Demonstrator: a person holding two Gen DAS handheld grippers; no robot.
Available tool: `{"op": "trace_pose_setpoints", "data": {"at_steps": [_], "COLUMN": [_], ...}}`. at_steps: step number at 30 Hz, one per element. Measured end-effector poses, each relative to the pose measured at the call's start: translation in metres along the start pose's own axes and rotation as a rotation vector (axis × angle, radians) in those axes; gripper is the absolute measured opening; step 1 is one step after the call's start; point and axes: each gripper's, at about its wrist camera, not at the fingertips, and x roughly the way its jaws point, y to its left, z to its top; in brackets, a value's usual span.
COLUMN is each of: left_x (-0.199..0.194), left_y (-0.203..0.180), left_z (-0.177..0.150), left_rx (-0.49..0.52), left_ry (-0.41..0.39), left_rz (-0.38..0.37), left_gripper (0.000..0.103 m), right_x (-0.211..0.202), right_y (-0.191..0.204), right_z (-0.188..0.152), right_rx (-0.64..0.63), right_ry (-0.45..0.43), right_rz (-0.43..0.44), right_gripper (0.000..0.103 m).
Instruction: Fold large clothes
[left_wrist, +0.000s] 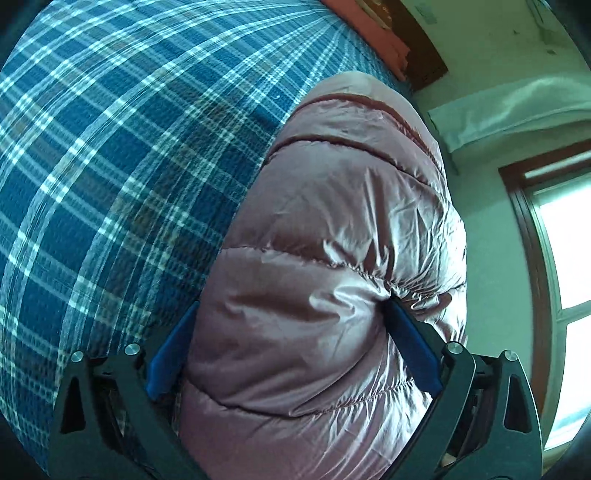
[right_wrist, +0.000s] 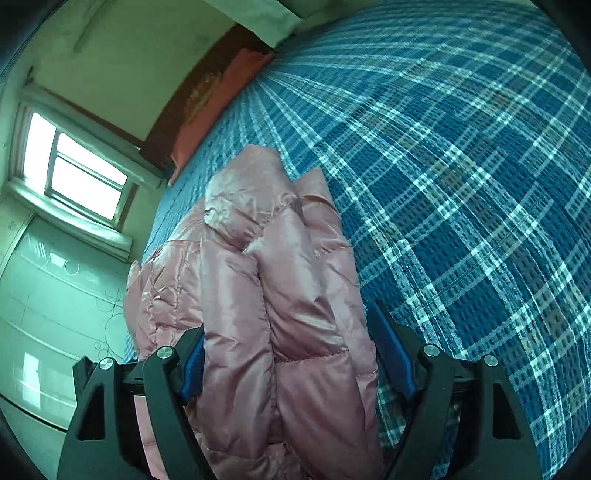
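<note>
- We straddle the shiny pink quilted down jacket (left_wrist: 332, 258) on the blue plaid bed cover (left_wrist: 110, 166), ready to fold
- Left gripper (left_wrist: 291, 325) released, wide
- Right gripper (right_wrist: 288, 343) released too

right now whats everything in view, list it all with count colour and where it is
puffer jacket: one, shiny pink, bunched on the bed
bedspread: one, blue and white plaid, covering the bed
cushion: one, salmon red, at the bed's far edge
window: one, pale frame, on the wall
left hand-held gripper: one, black with blue pads, jaws wide around a jacket fold
right hand-held gripper: one, black with blue pads, jaws apart around the jacket
</note>
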Motion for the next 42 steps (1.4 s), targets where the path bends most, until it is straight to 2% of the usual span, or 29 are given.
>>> {"op": "trace_pose_setpoints", "data": {"at_steps": [8,13,17,19,21,24,27,30,35,39,42], "left_x": [-0.003,-0.004,-0.007,-0.009,-0.013,-0.021,-0.039,-0.062,-0.096,-0.107,-0.099], "left_y": [0.006,0.01,0.014,0.016,0.018,0.024,0.026,0.026,0.038,0.062,0.08], "left_z": [-0.006,-0.01,-0.013,-0.015,-0.017,-0.019,-0.017,-0.006,0.029,0.063,0.082], "left_rx": [0.014,0.036,0.047,0.06,0.064,0.059,0.084,0.131,0.158,0.131,0.085], "left_ry": [-0.007,-0.012,-0.024,-0.021,-0.013,-0.011,-0.025,-0.069,-0.151,-0.196,-0.196], "left_rz": [-0.053,-0.084,-0.093,-0.113,-0.143,-0.195,-0.226,-0.229,-0.206,-0.164,-0.117], "left_gripper": [0.097,0.095,0.086,0.077,0.068,0.061,0.059,0.059,0.059,0.059,0.058], "right_x": [0.0,0.021,0.031,0.036,0.036,0.033,0.031,0.038,0.081,0.123,0.153], "right_y": [0.003,0.006,0.007,0.007,0.01,0.014,0.026,0.05,0.095,0.121,0.129], "right_z": [-0.013,-0.009,-0.01,-0.013,-0.017,-0.022,-0.025,-0.022,-0.015,-0.01,-0.012], "right_rx": [-0.033,-0.037,-0.035,-0.024,-0.009,0.009,0.015,0.005,0.011,0.026,0.057], "right_ry": [0.033,0.096,0.129,0.152,0.162,0.15,0.133,0.13,0.148,0.17,0.186], "right_rz": [0.069,0.131,0.175,0.217,0.259,0.337,0.403,0.448,0.529,0.561,0.558], "right_gripper": [0.075,0.065,0.055,0.045,0.041,0.037,0.035,0.035,0.034,0.034,0.034]}}
